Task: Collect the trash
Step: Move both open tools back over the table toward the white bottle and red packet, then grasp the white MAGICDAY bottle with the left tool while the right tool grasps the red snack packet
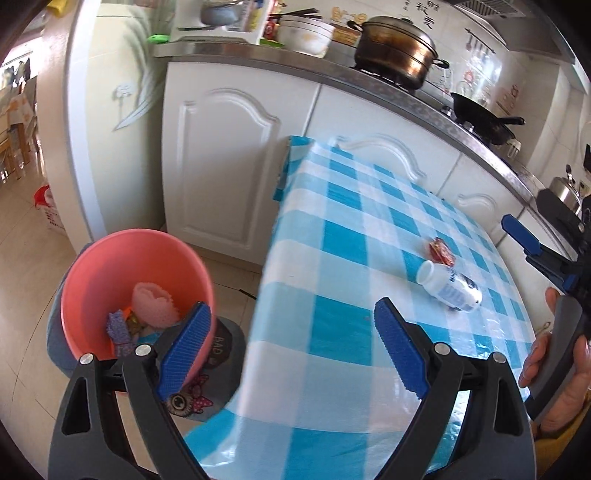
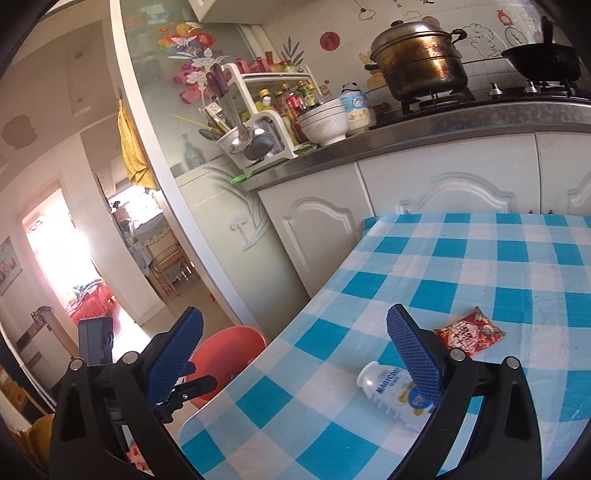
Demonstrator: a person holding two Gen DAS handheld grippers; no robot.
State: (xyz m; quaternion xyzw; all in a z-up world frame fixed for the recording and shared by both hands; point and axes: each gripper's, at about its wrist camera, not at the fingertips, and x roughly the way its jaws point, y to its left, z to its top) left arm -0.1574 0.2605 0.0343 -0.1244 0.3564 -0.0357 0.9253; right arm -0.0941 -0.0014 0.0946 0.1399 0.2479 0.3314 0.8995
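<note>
A white plastic bottle (image 1: 448, 286) lies on its side on the blue-checked tablecloth (image 1: 332, 229), with a red snack packet (image 1: 441, 252) just beyond it. Both also show in the right wrist view, the bottle (image 2: 393, 391) and the packet (image 2: 469, 332). A pink bin (image 1: 133, 291) stands on the floor left of the table and holds several scraps. My left gripper (image 1: 291, 347) is open and empty, spanning the bin's rim and the table's left edge. My right gripper (image 2: 295, 358) is open and empty above the table's near-left corner; its right finger covers part of the bottle.
White cabinets (image 1: 221, 166) and a counter with a steamer pot (image 1: 399, 51), a wok (image 1: 484, 118) and a bowl (image 1: 306, 33) run behind the table. A grey cartoon-printed seat (image 1: 207, 384) is under the bin. A doorway (image 2: 74, 266) opens at left.
</note>
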